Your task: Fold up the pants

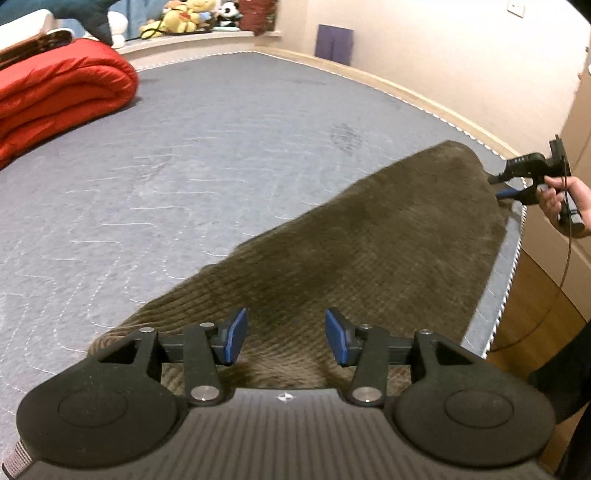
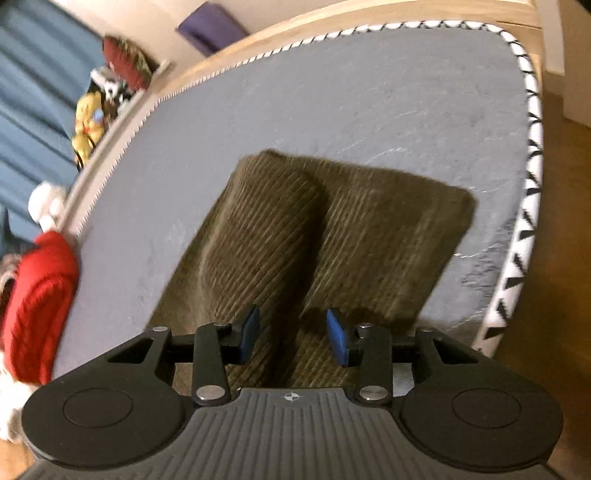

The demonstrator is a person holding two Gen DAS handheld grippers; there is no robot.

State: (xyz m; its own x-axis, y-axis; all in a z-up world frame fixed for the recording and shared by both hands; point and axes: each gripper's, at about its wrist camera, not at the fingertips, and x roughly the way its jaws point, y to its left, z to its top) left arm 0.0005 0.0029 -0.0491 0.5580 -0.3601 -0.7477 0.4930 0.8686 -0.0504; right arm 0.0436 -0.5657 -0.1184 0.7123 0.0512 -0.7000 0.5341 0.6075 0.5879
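Observation:
Brown corduroy pants (image 1: 369, 240) lie flat along the near right part of the grey mattress (image 1: 221, 147). In the left wrist view my left gripper (image 1: 286, 336) stands open just above one end of the pants, with nothing pinched between its blue pads. At the far end of the pants a hand (image 1: 561, 195) holds my right gripper (image 1: 496, 186) at the edge of the cloth. The right wrist view shows the pants (image 2: 314, 229) folded lengthwise with a crease down the middle, and my right gripper (image 2: 291, 336) open over their near end, its pads apart.
A folded red quilt (image 1: 55, 85) lies at the far left of the mattress. Plush toys (image 1: 184, 16) sit on the ledge behind it. A purple item (image 1: 334, 44) leans on the wall. The mattress edge (image 1: 513, 240) drops to a wooden floor (image 2: 554, 258) on the right.

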